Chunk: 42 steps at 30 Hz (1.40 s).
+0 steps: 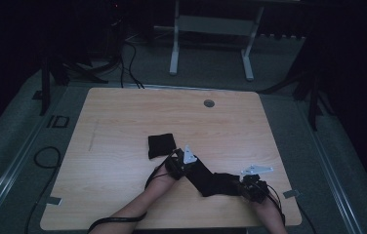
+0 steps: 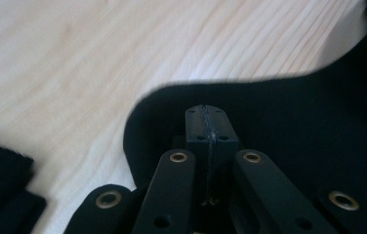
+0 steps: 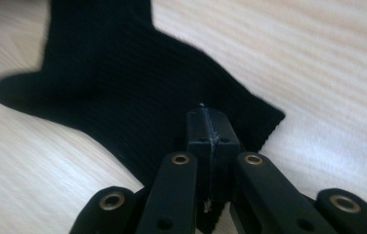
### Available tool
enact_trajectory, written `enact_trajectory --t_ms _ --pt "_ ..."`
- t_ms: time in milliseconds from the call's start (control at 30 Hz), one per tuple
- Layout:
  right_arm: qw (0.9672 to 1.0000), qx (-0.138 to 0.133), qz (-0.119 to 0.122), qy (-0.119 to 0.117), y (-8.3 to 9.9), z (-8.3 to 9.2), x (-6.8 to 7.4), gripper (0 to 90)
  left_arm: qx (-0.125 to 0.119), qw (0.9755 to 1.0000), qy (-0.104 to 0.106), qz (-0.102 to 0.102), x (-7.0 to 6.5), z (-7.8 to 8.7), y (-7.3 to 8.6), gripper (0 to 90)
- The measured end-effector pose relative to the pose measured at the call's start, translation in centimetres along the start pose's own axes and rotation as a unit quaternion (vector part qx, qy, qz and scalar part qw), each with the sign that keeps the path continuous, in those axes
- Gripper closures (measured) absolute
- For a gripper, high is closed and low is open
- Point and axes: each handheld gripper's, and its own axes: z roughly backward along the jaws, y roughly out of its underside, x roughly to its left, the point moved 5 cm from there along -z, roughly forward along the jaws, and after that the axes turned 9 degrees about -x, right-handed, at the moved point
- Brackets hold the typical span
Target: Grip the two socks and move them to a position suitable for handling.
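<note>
The black sock (image 1: 210, 179) lies stretched near the front edge of the wooden table (image 1: 123, 126), bent at its middle between the two grippers; the left gripper (image 1: 180, 163) pinches its rounded end with jaws closed on the fabric, and the right gripper (image 1: 251, 187) is clamped likewise on the other end. A folded black cloth (image 1: 161, 146) sits just beyond the left gripper; the far half of the tabletop is bare up to the grommet (image 1: 209, 103).

sock (image 3: 123, 83): plain black knit, ahead of and under the right jaws
folded cloth (image 1: 161, 145): black, beyond the left jaws
table (image 1: 123, 122): pale wood with fine grain lines
gripper plates (image 1: 256, 170): light grey
</note>
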Motion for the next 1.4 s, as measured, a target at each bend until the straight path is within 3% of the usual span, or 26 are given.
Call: enact_trajectory --t_ms 267,433,600,1033,1400 --pt "1.0000 -0.003 -0.009 0.000 0.3 0.4 -1.1 89.9 0.001 0.9995 -0.019 0.026 0.4 2.7 2.0 89.8" --pt "0.9997 -0.018 -0.016 -0.002 0.2 0.2 -1.2 89.9 -0.001 0.9989 -0.018 0.043 0.4 4.6 3.4 89.7" --pt "0.9998 -0.014 -0.002 -0.014 -0.2 -0.4 -0.4 89.9 0.006 0.9986 -0.017 0.051 0.0 6.1 4.3 89.7" --pt "0.9988 -0.008 0.011 -0.046 -0.8 -1.3 1.1 89.8 0.006 0.9952 0.006 0.097 -1.1 10.6 7.4 89.7" --pt "0.9985 -0.007 0.018 -0.052 -0.6 -1.3 2.2 89.7 -0.001 0.9941 0.009 0.108 -1.9 11.6 8.1 89.6"
